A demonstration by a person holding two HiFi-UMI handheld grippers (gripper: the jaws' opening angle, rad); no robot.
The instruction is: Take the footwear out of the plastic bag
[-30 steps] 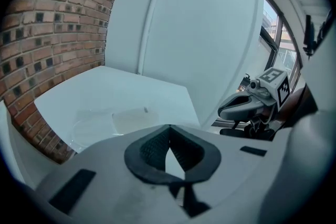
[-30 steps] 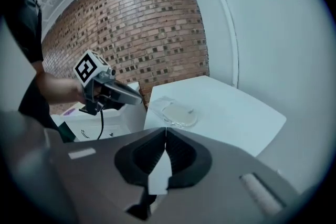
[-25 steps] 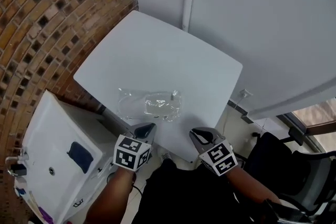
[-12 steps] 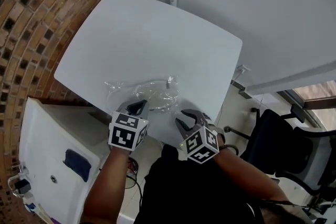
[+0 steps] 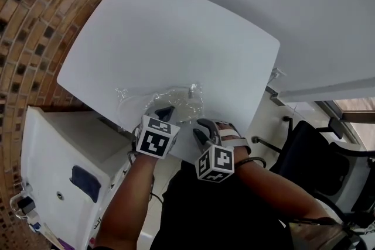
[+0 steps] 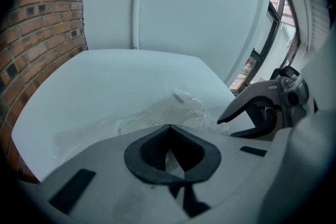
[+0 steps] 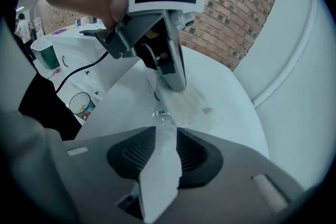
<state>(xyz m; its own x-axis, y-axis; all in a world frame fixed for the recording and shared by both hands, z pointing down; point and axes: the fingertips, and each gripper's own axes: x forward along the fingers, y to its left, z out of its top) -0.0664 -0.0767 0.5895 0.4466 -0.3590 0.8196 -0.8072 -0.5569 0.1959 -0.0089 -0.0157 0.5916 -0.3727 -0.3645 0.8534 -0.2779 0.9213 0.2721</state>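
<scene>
A clear plastic bag [image 5: 136, 98] lies near the front edge of the white table [image 5: 176, 32], with a white chevron-patterned slipper [image 5: 179, 103] inside it. My left gripper [image 5: 164, 114] comes down on the bag's near side with its tips together; in the left gripper view its pads [image 6: 169, 127] meet just short of the slipper [image 6: 157, 113]. My right gripper [image 5: 199, 133] hovers at the table's edge to the right. Its jaws have just been opening and now stand open [image 7: 165, 134]. Only bare table shows between them, and the bag's crinkled corner [image 7: 160, 113] lies just ahead.
A curved brick wall [image 5: 35, 9] runs along the left. Below the table's left corner stands a white cabinet [image 5: 58, 173], with a black chair [image 5: 316, 155] to the right. White wall panels [image 5: 304, 9] stand behind the table. A waste bin [image 7: 81, 105] sits on the floor.
Both grippers have come down and forward to the bag at the table's near edge. The right gripper has rolled and spread its jaws.
</scene>
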